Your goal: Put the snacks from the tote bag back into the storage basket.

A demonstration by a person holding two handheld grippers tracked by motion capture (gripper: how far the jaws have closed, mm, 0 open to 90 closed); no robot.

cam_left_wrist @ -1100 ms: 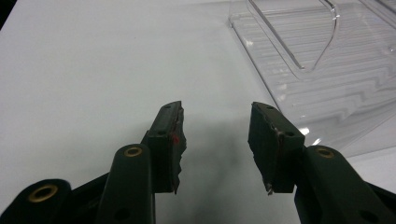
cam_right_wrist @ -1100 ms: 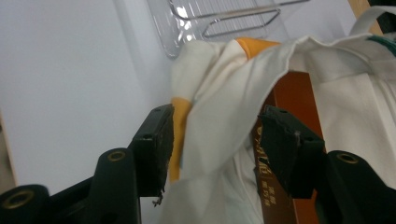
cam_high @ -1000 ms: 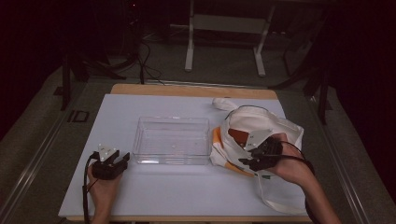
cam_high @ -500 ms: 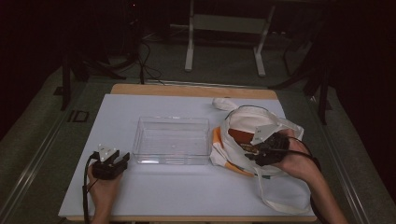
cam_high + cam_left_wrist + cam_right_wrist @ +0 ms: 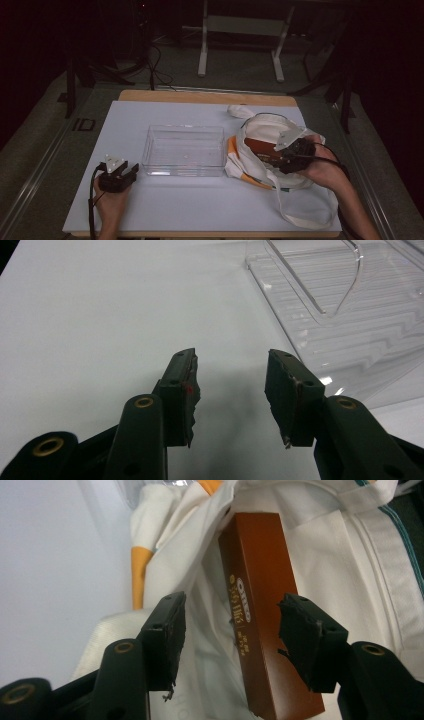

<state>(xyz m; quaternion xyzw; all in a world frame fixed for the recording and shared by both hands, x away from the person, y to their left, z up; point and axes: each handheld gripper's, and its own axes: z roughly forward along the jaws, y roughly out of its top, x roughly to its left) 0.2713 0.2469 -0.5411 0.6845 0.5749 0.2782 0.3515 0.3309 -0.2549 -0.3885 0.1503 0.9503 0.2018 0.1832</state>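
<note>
A white cloth tote bag (image 5: 272, 124) lies open at the table's right. Inside it rests a long brown box (image 5: 259, 147) with gold print, which the right gripper view shows as the brown box (image 5: 255, 555) on white bag cloth (image 5: 350, 540). My right gripper (image 5: 279, 158) hovers over the bag mouth; its jaws (image 5: 233, 602) stand apart on either side of the box, with cloth showing between the left pad and the box. My left gripper (image 5: 130, 171) rests at the front left, open and empty (image 5: 230, 357), pointing at the clear tray's near corner.
A clear plastic tray (image 5: 150, 150) sits mid-table, empty, and its wall (image 5: 350, 290) shows at the upper right of the left gripper view. An orange part of the bag (image 5: 232, 147) lies against the tray's right side. The bag's strap (image 5: 305, 212) loops toward the front edge.
My right hand and gripper have drifted a little right and away over the bag. The brown box stays where it was. The left hand has not moved.
</note>
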